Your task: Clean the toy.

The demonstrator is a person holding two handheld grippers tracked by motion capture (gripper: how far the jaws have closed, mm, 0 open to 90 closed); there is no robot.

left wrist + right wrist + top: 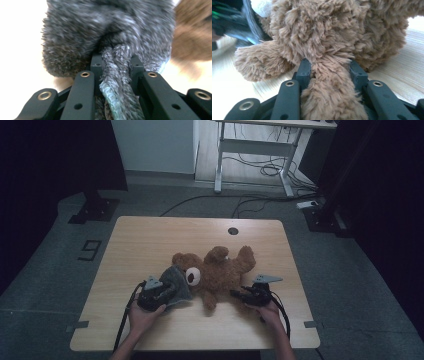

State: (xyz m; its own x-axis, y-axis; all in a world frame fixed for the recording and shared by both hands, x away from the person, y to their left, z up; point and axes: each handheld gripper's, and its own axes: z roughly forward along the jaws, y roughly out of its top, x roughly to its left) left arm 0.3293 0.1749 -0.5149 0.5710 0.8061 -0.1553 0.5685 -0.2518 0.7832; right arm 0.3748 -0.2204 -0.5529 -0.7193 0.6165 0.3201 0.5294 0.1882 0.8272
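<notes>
A brown teddy bear (pixel 220 270) lies on its back in the middle of the wooden table (pixel 150 240), head toward the left. A grey furry hat (pixel 176 282) covers part of its head. My left gripper (pixel 159 292) is shut on a fold of the grey hat (pixel 117 72), which bunches between the black jaws. My right gripper (pixel 239 294) is shut on one of the bear's limbs (pixel 329 82), the brown fur squeezed between its jaws, with the bear's body (pixel 337 32) just beyond.
A round cable hole (pixel 233 231) sits near the table's far edge. Beyond the table stand a white desk frame (pixel 255 150) with loose cables on the floor and dark stand bases (pixel 92 210) at both sides. Bare tabletop lies to the left and at the far side.
</notes>
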